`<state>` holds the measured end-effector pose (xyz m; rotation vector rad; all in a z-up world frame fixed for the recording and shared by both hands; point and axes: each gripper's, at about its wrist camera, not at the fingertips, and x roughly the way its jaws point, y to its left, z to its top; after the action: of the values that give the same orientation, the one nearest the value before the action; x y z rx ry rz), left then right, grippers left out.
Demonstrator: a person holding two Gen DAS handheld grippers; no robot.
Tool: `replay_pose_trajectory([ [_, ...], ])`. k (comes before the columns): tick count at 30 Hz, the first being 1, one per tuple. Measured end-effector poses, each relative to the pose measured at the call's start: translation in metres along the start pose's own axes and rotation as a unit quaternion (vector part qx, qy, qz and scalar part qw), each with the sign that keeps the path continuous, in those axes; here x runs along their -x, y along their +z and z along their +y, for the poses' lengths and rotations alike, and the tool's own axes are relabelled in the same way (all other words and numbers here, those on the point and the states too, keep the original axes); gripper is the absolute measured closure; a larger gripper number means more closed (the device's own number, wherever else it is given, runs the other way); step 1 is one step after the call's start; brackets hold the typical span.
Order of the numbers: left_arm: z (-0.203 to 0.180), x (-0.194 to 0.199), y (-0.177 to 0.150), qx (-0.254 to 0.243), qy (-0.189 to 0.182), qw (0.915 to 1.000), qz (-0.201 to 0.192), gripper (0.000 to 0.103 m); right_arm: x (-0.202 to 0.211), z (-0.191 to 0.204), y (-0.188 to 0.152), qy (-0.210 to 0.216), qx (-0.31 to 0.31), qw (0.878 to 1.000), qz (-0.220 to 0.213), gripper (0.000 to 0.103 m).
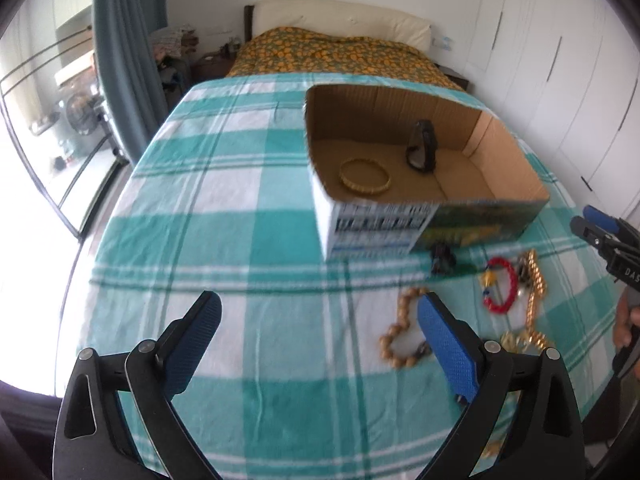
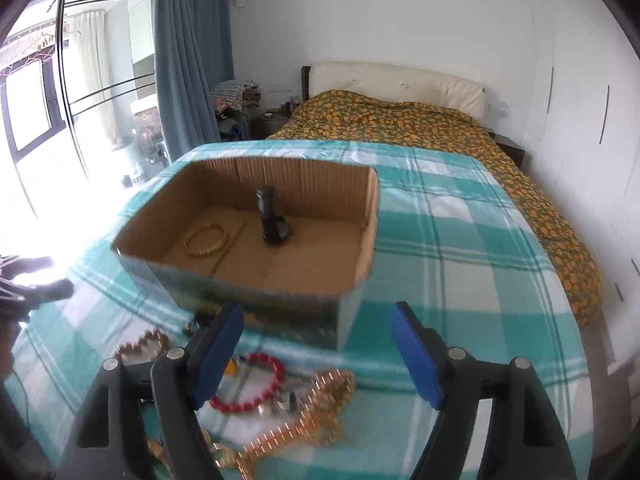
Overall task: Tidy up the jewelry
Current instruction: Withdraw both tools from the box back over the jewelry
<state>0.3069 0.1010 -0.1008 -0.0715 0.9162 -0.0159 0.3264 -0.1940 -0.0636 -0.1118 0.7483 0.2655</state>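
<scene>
Jaws of the left gripper (image 1: 319, 322) are being held spread wide, nothing between them; jaws of the right gripper (image 2: 318, 330) likewise spread and pinching nothing. Both are being held above the checked table (image 1: 240, 184). Beyond both sets of jaws, a cardboard box (image 1: 404, 216) is being used for a gold bangle (image 1: 364, 178) and a black watch (image 1: 421, 146). Loose pieces are lying between jaws and box: a wooden bead bracelet (image 1: 400, 326) just beside the left gripper's right jaw, a red bead bracelet (image 2: 256, 382) beside the right gripper's left jaw, and a gold chain (image 2: 316, 416) between the right jaws.
</scene>
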Motion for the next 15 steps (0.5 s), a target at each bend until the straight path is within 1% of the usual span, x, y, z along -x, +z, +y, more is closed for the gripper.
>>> replay_pose_trajectory([
  [2,0.009,0.004,-0.029,0.013,0.019,0.9997,0.005,0.004,0.014,-0.011,-0.036,-0.026,-0.008,1.000,0.013,0.026],
  [3,0.012,0.004,-0.040,0.017,0.027,0.9995,0.006,0.004,0.017,-0.016,-0.047,-0.035,-0.013,0.999,0.019,0.026],
  [5,0.016,0.001,-0.057,0.025,0.033,0.9991,0.010,0.004,0.025,-0.027,-0.078,-0.054,-0.035,0.997,0.032,0.026],
  [8,0.023,-0.013,-0.069,0.042,0.045,0.9980,0.013,0.004,0.029,-0.040,-0.106,-0.062,-0.066,0.995,0.046,0.026],
  [10,0.029,-0.021,-0.075,0.050,0.055,0.9971,0.017,0.004,0.027,-0.047,-0.117,-0.066,-0.079,0.993,0.060,0.026],
  [13,0.033,-0.030,-0.075,0.057,0.056,0.9967,0.013,0.004,0.024,-0.056,-0.125,-0.073,-0.090,0.991,0.067,0.026],
  [15,0.033,-0.036,-0.074,0.059,0.056,0.9966,0.016,0.004,0.020,-0.058,-0.129,-0.078,-0.094,0.990,0.072,0.026],
])
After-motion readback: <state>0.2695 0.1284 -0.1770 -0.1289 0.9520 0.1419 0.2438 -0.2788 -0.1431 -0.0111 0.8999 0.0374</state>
